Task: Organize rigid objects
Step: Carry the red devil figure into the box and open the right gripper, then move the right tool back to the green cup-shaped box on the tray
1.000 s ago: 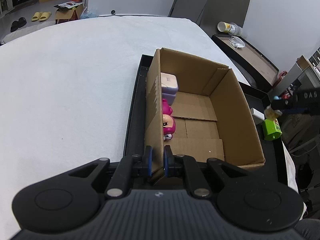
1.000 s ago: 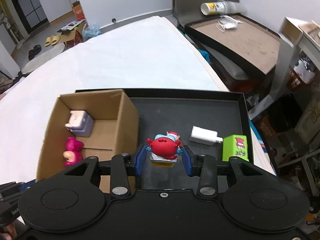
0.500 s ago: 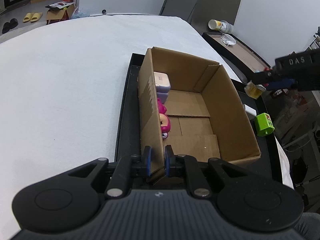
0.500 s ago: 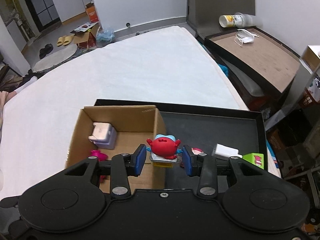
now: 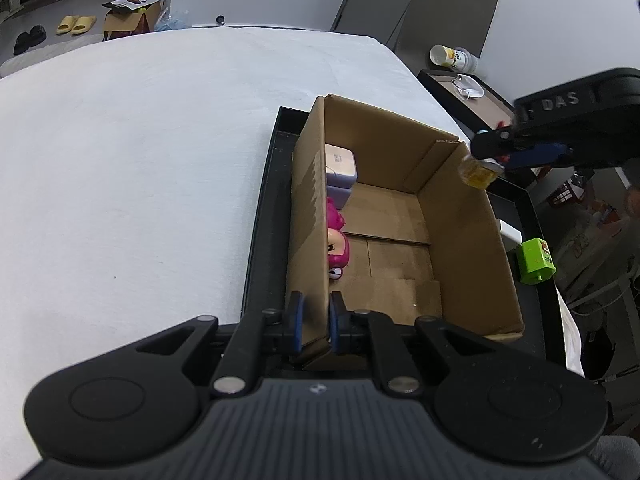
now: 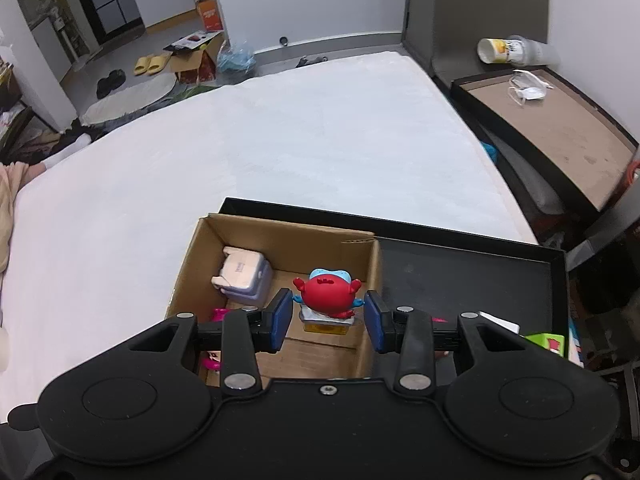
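Note:
My left gripper [image 5: 313, 322] is shut on the near left wall of the cardboard box [image 5: 310, 216], which stands in a black tray [image 5: 262, 216]. My right gripper [image 6: 327, 320] is shut on a red crab figurine [image 6: 327, 298] with a yellow base and holds it above the box's right side; it shows in the left wrist view [image 5: 480, 170] over the box's far right corner. Inside the box lie a lilac and cream case [image 6: 242, 276] and a pink doll [image 5: 338, 236].
On the tray right of the box sit a green box [image 5: 536, 260] and a white charger [image 5: 510, 234]. White bed surface [image 6: 280, 140] spreads to the left and beyond. A side table [image 6: 560, 120] with a cup stands at the far right.
My right gripper has carried the crab figurine left, from above the tray to above the box. My left gripper has kept its grip on the box wall.

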Demonstrator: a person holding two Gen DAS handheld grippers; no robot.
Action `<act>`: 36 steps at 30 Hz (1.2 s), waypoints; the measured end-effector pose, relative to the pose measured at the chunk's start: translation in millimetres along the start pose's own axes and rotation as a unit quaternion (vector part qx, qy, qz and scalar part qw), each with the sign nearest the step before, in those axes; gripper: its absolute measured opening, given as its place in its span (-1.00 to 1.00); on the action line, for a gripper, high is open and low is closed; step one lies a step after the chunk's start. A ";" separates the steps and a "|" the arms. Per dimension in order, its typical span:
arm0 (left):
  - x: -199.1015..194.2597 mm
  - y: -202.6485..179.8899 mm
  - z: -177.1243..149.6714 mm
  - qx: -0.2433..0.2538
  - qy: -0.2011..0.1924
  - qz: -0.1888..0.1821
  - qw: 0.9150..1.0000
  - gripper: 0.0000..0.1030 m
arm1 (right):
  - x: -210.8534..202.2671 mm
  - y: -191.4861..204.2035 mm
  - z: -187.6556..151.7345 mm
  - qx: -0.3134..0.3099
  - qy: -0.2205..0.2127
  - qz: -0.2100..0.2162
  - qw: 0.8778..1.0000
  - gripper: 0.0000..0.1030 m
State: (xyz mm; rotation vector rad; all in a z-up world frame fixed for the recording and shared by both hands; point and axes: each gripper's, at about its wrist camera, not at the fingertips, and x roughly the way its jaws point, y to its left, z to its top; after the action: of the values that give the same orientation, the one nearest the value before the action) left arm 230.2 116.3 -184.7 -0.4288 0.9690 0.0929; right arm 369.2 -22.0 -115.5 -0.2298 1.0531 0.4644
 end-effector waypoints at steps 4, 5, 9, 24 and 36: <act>0.2 1.8 0.0 0.000 0.001 -0.003 1.000 -0.78 | 11.0 10.3 1.9 -0.009 0.008 0.002 1.000 -0.25; 0.2 2.0 0.0 0.000 0.001 -0.004 1.000 -0.78 | 13.9 12.8 2.5 -0.010 0.010 0.003 1.000 -0.25; 1.0 -0.6 -0.4 0.007 0.000 -0.001 1.000 -0.78 | 22.8 21.7 5.2 -0.014 0.016 0.006 1.000 -0.25; 3.8 -0.8 0.0 0.001 0.002 0.003 1.000 -0.76 | 13.1 21.1 3.1 -0.020 0.011 0.010 1.000 -0.18; 4.3 -3.1 0.5 -0.001 0.005 0.010 1.000 -0.76 | -1.2 -17.8 -17.6 -0.001 0.001 -0.006 1.000 0.08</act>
State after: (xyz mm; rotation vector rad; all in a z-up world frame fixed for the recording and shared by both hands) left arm 233.9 113.2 -187.0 -0.4221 0.9827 0.1098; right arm 363.4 -44.9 -123.6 -0.2390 1.0533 0.4547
